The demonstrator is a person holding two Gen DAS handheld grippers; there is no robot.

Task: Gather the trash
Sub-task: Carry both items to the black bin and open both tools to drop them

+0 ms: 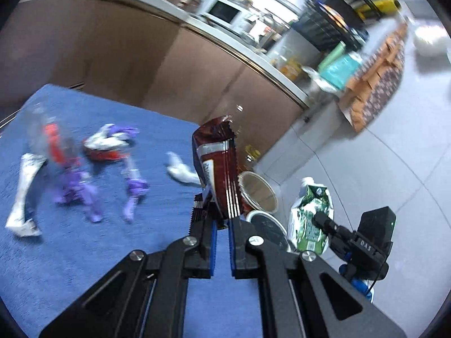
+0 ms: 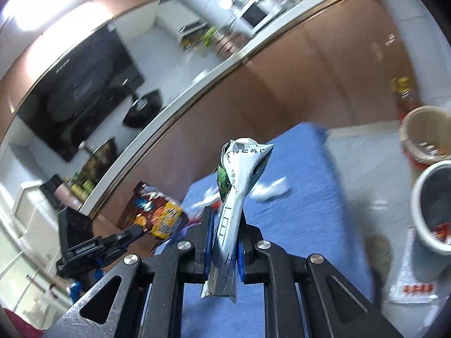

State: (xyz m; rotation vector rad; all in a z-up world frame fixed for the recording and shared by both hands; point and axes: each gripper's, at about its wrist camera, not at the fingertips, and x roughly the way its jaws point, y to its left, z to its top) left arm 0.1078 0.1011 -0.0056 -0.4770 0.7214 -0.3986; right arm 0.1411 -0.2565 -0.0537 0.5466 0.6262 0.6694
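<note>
On the far left of the blue mat (image 1: 70,253) loose litter remains: a crumpled white wrapper (image 1: 22,197), purple scraps (image 1: 84,194), a red-and-white wrapper (image 1: 107,145) and a small white scrap (image 1: 181,170). All of it is blurred, so any of it could be missed or misjudged on a later reach

Further right, the left gripper (image 1: 222,222) has its jaws almost shut on the bottom edge of a dark red snack packet (image 1: 218,169), which stands up above the pads. Held by so thin a strip, it may slide out or flop sideways if the hand swings

Right again stand a paper tub (image 1: 258,193) and a white bin (image 1: 266,226), close together. I judge the bin the target; a release off centre would drop trash in the tub or on the floor

The right gripper (image 2: 225,242) has its jaws nearly closed on a crushed green-and-white carton (image 2: 239,186), pinched mid-length. With both hands heading to one bin (image 2: 434,205), they could collide
</note>
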